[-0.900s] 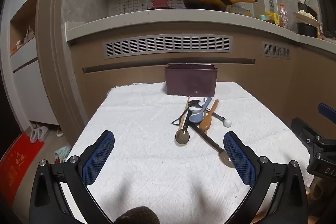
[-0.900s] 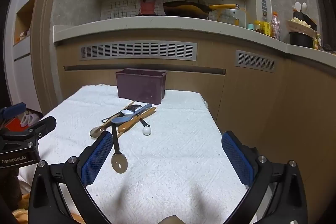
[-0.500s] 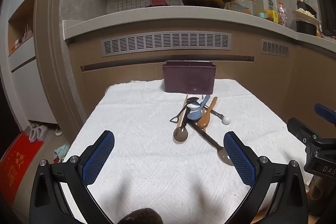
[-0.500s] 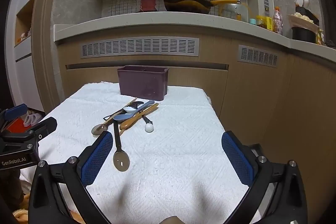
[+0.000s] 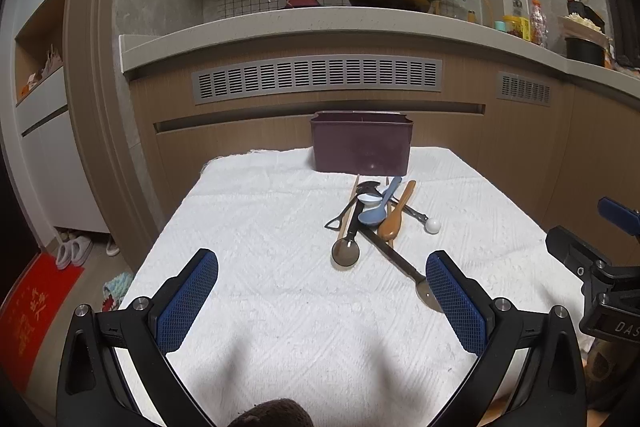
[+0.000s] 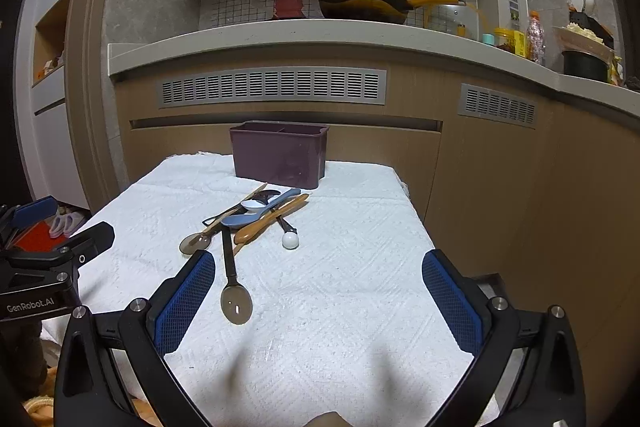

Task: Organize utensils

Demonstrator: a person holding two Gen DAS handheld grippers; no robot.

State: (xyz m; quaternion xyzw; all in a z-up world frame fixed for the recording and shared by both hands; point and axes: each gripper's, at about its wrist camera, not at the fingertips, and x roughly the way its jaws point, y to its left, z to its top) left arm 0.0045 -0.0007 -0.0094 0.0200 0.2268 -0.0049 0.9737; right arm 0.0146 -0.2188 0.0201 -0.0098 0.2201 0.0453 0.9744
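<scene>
Bench (image 5: 260, 307) under white cloth. Purple bin (image 5: 362, 147) at the far edge — likely the destination. Spoons (image 5: 376, 219) piled just before it, crossed, none sorted yet. Left tool (image 5: 320, 303) and right tool (image 6: 318, 301) spread wide, empty — poised to pick.

Two black-framed grippers, left (image 5: 322, 285) and right (image 6: 319, 285), each with blue cross-hatched finger pads (image 5: 188, 301), silver screws at the knuckles, white "GenRobot.AI" lettering on the left one's side.
</scene>
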